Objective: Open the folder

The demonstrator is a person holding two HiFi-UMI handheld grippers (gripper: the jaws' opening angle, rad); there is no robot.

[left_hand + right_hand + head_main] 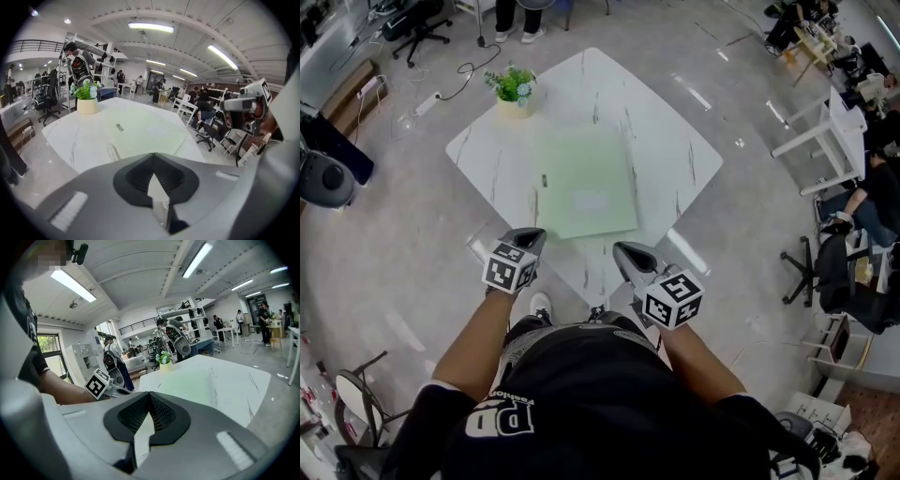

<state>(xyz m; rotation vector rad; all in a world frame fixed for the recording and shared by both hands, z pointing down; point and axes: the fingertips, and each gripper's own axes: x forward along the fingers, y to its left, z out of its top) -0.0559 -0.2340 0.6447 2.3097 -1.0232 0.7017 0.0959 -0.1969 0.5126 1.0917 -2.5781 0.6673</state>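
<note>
A pale green folder (584, 182) lies flat and closed on the white marble table (670, 131); it also shows in the left gripper view as the folder (147, 130) and in the right gripper view as the folder (185, 380). My left gripper (529, 238) hangs over the table's near left edge, jaws together with nothing between them. My right gripper (630, 253) sits at the near corner, also shut and empty. Both are short of the folder and touch nothing.
A small potted plant (515, 90) stands at the table's far left corner, and a small dark clip (544, 180) lies by the folder's left edge. Office chairs (834, 272) and white desks (825, 141) stand to the right. People stand beyond the table.
</note>
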